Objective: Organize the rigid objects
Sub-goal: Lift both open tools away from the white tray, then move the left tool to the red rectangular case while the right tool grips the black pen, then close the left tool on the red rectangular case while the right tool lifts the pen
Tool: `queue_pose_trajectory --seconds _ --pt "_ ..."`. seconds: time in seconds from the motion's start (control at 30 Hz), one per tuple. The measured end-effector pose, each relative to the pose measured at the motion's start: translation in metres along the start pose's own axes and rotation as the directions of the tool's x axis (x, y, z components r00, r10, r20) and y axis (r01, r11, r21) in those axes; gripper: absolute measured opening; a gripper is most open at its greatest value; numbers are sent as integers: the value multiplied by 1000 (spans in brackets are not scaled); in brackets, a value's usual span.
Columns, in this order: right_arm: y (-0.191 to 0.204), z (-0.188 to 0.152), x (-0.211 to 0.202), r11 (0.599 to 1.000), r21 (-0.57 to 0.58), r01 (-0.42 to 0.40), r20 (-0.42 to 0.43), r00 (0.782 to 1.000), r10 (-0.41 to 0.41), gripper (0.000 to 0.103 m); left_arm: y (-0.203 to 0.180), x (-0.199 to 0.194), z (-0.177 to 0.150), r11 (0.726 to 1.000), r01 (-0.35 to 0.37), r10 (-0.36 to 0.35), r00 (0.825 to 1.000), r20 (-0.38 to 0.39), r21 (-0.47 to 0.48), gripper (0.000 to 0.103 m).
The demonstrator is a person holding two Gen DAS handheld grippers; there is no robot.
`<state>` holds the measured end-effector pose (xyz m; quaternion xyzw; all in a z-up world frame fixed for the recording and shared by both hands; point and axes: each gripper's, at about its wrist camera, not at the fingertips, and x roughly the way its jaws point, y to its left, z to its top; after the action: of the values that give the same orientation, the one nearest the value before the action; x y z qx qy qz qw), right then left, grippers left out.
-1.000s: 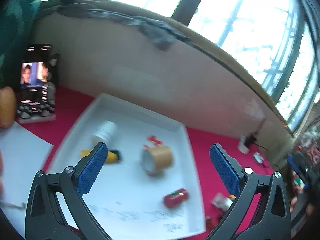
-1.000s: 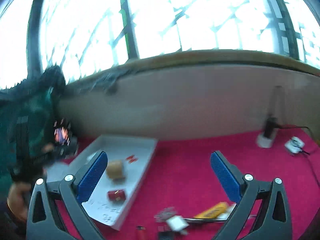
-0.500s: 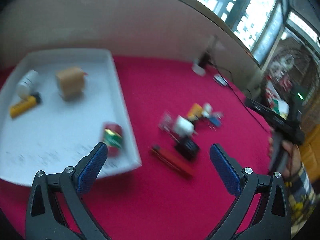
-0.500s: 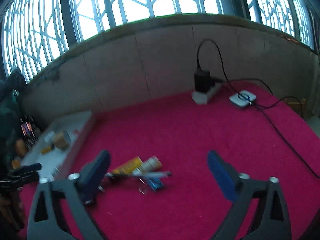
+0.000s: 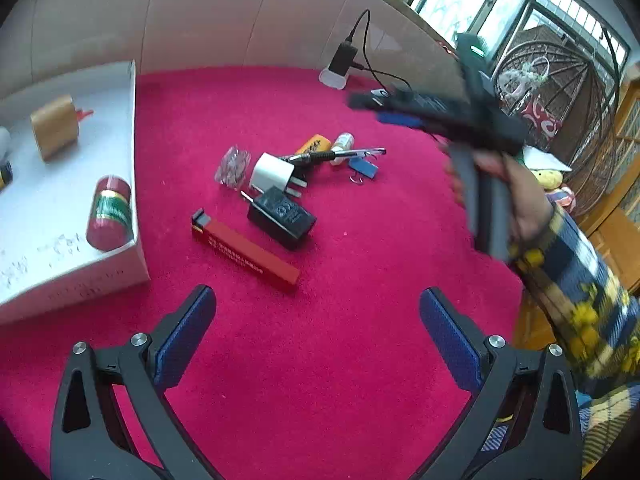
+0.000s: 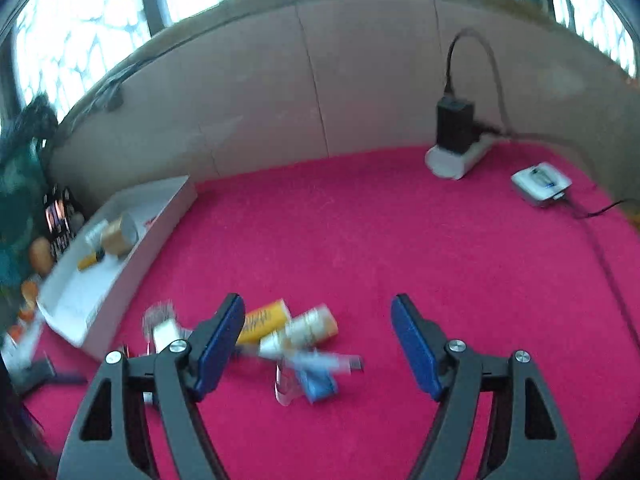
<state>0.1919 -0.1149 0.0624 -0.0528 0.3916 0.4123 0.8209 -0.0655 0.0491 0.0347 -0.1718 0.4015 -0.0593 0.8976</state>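
The red cloth (image 5: 320,340), a short-piled fabric, is covering the whole work surface. A cluster of loose items is lying at the centre of the left wrist view. The red box (image 5: 245,255) is a long rectangular carton with pale printed characters along its side, too small to read. Just above it, the black adapter (image 5: 281,216) is showing a matte plastic body with a round mark on its face, not legible. The white plug (image 5: 269,172) is a smooth rounded cube with metal prongs, touching the adapter's upper edge. A pen (image 5: 332,155) with a black grip and clear barrel is lying across a yellow tube (image 5: 314,145) bearing dark script, unreadable. A small clear packet (image 5: 233,166) is sitting at the left of the cluster.

The white tray (image 5: 134,128), rigid and thin-walled, is occupying the left edge of the frame. Inside it, a red cylindrical can (image 5: 109,212) with a green and gold band is lying on its side against the tray's right wall, and a brown tape roll (image 5: 54,126) is sitting further up.

The left gripper (image 5: 318,320) is hanging above bare cloth at the lower centre, its blue ribbed pads spread wide with nothing between them.

The right gripper (image 6: 318,340) has just been narrowing its jaws, yet they are standing apart, touching nothing; the yellow tube and a small white bottle (image 6: 308,330) are appearing between the pads, blurred.
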Motion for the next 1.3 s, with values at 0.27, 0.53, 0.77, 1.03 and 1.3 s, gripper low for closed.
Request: queue_pose_trajectory --seconds 0.27,0.53,0.77,1.03,1.3 --pt "22 5 54 989 -73 -127 -186 976 111 76 13 -9 -10 999 -26 26 1000 1 -23 103" --pt "28 -43 4 944 -108 -311 -236 931 279 76 11 -2 -11 999 -20 19 1000 -17 -28 103" --pt "35 -80 -44 932 -305 -196 -218 967 132 76 15 -5 -10 999 -24 24 1000 -8 -44 103" --pt "58 -59 -32 872 -462 -158 -183 980 80 63 17 0 -9 996 -74 73 997 -19 -57 93" --pt "78 -63 -1 844 -518 -142 -211 977 34 15 17 18 4 988 -114 110 993 -46 -99 85"
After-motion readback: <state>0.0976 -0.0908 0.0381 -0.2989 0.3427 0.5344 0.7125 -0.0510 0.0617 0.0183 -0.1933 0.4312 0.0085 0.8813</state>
